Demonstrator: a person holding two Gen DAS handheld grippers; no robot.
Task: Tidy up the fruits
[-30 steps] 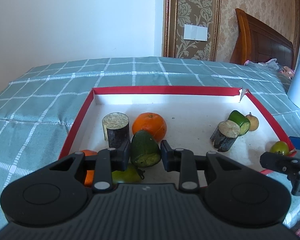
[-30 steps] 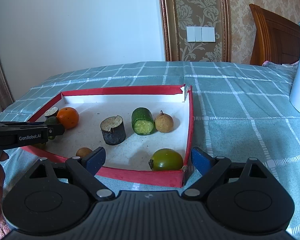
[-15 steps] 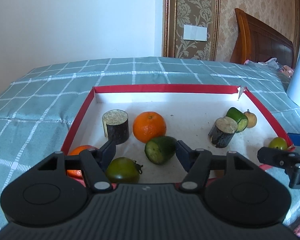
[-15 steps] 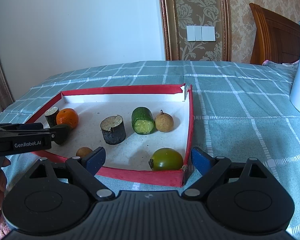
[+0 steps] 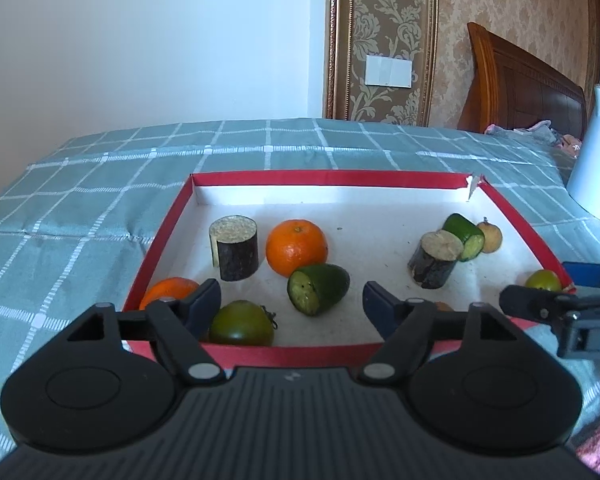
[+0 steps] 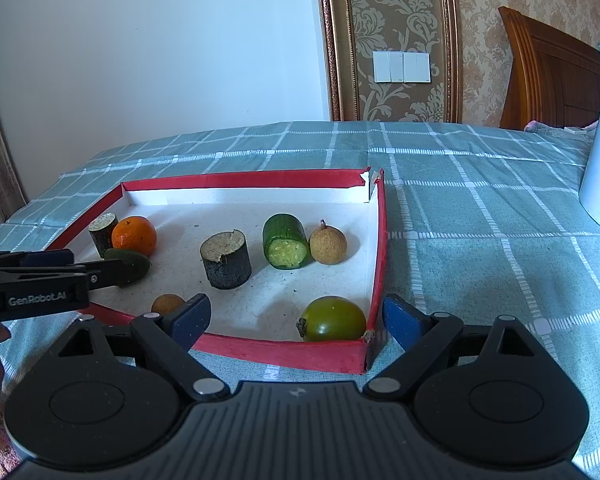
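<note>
Red-rimmed tray (image 5: 162,236) holds the fruits; cucumber end (image 5: 318,289) lies free between the opening left gripper (image 5: 292,304) fingers. Right gripper (image 6: 296,320) gapes over the near-right corner, bare floor mid-tray.

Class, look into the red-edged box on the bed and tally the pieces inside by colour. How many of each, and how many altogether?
Orange round fruits: 2
Dark green cut cucumber pieces: 2
Green round tomatoes: 2
Dark-barked cut cane stubs: 2
Small tan round fruits: 2
Total: 10
</note>
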